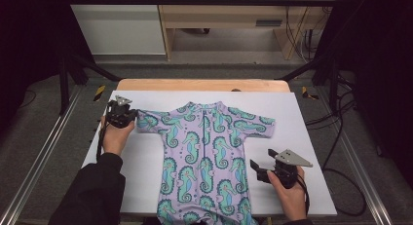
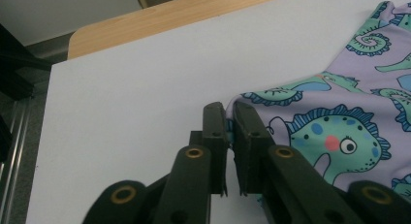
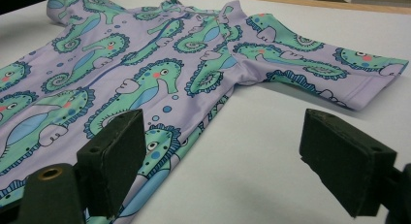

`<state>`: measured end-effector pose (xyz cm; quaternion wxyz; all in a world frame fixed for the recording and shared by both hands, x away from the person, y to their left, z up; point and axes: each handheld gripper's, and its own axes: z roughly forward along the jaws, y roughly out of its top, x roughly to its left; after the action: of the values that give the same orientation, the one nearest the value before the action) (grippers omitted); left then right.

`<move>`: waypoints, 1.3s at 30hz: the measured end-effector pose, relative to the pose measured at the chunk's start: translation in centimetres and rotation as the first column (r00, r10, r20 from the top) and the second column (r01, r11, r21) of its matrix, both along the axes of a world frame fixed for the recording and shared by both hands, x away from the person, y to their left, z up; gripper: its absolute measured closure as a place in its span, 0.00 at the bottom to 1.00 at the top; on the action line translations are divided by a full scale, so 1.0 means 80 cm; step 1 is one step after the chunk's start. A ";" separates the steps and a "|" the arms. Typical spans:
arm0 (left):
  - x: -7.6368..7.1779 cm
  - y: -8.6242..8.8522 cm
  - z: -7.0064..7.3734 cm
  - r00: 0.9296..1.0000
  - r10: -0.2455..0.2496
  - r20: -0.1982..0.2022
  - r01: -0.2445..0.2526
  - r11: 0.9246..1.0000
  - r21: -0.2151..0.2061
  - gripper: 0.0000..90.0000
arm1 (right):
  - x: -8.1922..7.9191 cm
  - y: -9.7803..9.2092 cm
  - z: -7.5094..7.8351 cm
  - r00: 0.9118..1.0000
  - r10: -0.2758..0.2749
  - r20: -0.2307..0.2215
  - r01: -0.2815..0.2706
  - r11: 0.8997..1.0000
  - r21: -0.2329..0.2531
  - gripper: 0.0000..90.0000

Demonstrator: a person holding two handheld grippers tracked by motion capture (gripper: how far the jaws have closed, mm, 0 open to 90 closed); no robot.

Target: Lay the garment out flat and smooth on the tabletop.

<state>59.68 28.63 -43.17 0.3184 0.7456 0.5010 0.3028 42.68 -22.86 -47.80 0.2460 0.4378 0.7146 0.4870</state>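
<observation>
Swimsuit (image 1: 207,159) lies flat mid-tabletop (image 1: 146,161), left tool (image 2: 228,129) pinching only its left sleeve hem (image 2: 252,99), right tool (image 3: 223,156) spread near the right side seam; thin grip may slip, or pulling bunches fabric.

Readable text: none is to be made out in any view.
Romper (image 1: 204,152): no lettering or brand is seen; a seahorse print alone is carried.
Tabletop (image 1: 146,157): no label or number is shown on the white sheet.
Tongs, left (image 2: 229,136): no marking can be read on the black jaws.
Tongs, right (image 3: 232,156): no marking can be read.
</observation>
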 end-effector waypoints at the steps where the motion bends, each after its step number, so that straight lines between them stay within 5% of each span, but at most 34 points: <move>1: -0.002 0.000 -0.001 1.000 0.008 0.012 -0.008 1.000 0.001 0.87 | 0.000 0.000 0.000 1.000 0.000 -0.002 0.000 1.000 -0.001 0.19; 5: -0.009 0.002 0.002 0.999 0.025 0.035 -0.025 1.000 0.002 0.73 | -0.001 0.002 0.000 1.000 -0.001 -0.007 0.001 1.000 -0.006 0.18; 10: -0.042 0.000 0.006 0.998 -0.009 0.060 0.010 1.000 -0.028 0.71 | -0.002 0.007 0.000 0.999 0.006 -0.031 -0.007 1.000 -0.018 0.17; 13: -0.082 -0.012 0.000 0.995 -0.066 0.070 0.070 0.996 -0.052 0.68 | -0.007 0.018 0.000 0.998 0.033 -0.057 -0.035 0.999 -0.029 0.20; 16: -0.101 -0.017 -0.003 0.995 -0.087 0.058 0.091 0.994 -0.063 0.64 | -0.009 0.024 0.001 0.997 0.045 -0.059 -0.047 0.998 -0.041 0.22; 19: -0.141 -0.030 -0.011 0.988 -0.145 0.054 0.150 0.984 -0.095 0.63 | -0.014 0.034 0.000 0.995 0.066 -0.072 -0.070 0.996 -0.056 0.24; 24: -0.176 -0.046 -0.023 0.976 -0.214 0.034 0.217 0.968 -0.129 0.63 | -0.019 0.040 -0.002 0.994 0.068 -0.091 -0.075 0.994 -0.074 0.28; 30: -0.225 -0.079 -0.044 0.944 -0.329 -0.026 0.322 0.935 -0.149 0.62 | -0.025 0.046 -0.005 0.989 0.091 -0.117 -0.101 0.991 -0.086 0.37; 33: -0.233 -0.091 -0.049 0.929 -0.366 -0.050 0.357 0.925 -0.132 0.63 | -0.027 0.050 -0.007 0.986 0.103 -0.127 -0.115 0.989 -0.092 0.39; 39: -0.235 -0.103 -0.056 0.913 -0.396 -0.101 0.383 0.915 -0.129 0.68 | -0.027 0.055 -0.012 0.981 0.115 -0.155 -0.132 0.985 -0.108 0.45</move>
<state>40.86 20.42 -47.66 0.3795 0.8300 0.3767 0.1587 40.49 -18.48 -48.74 0.1869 0.4121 0.7841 0.4247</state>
